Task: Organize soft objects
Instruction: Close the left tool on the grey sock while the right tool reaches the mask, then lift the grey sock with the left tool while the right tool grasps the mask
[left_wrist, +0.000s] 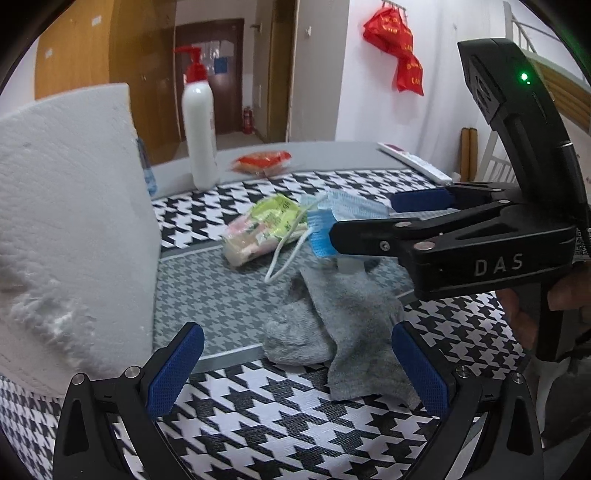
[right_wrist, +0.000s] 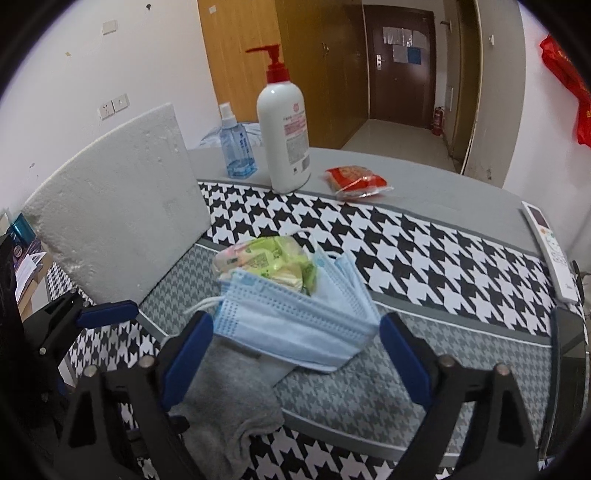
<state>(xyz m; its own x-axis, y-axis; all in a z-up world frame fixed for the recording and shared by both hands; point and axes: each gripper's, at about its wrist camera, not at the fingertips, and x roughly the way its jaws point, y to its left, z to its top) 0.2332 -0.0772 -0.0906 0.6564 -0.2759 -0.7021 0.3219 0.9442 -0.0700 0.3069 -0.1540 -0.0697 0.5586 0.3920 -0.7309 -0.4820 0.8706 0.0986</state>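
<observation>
At the middle of the right wrist view, a light blue face mask (right_wrist: 295, 321) lies between the spread blue pads of the right gripper (right_wrist: 297, 354), which touch nothing; whether the pads brush the mask edges I cannot tell. The mask rests partly on a green-and-pink snack packet (right_wrist: 266, 264) above it and on a grey sock (right_wrist: 225, 402) at lower left, all on the grey houndstooth centre of a black-and-white mat (right_wrist: 424, 240). In the left wrist view the right gripper (left_wrist: 354, 218) enters from the right edge, its pads either side of the mask (left_wrist: 332, 210), with a hand (left_wrist: 565, 299) on its handle at the far right. At the bottom of that frame the left gripper (left_wrist: 297, 369) is spread wide over the mat (left_wrist: 295, 424), holding nothing, and the sock (left_wrist: 332, 332) lies just above and between its pads. A white foam board (left_wrist: 66, 221) fills the left side, leaning upright. Toward the top stand a white pump bottle (right_wrist: 284, 140) with a red pump, a blue spray bottle (right_wrist: 234, 144) to its left and a red packet (right_wrist: 354, 181) to its right. A white remote control (right_wrist: 550, 247) lies at the right edge
</observation>
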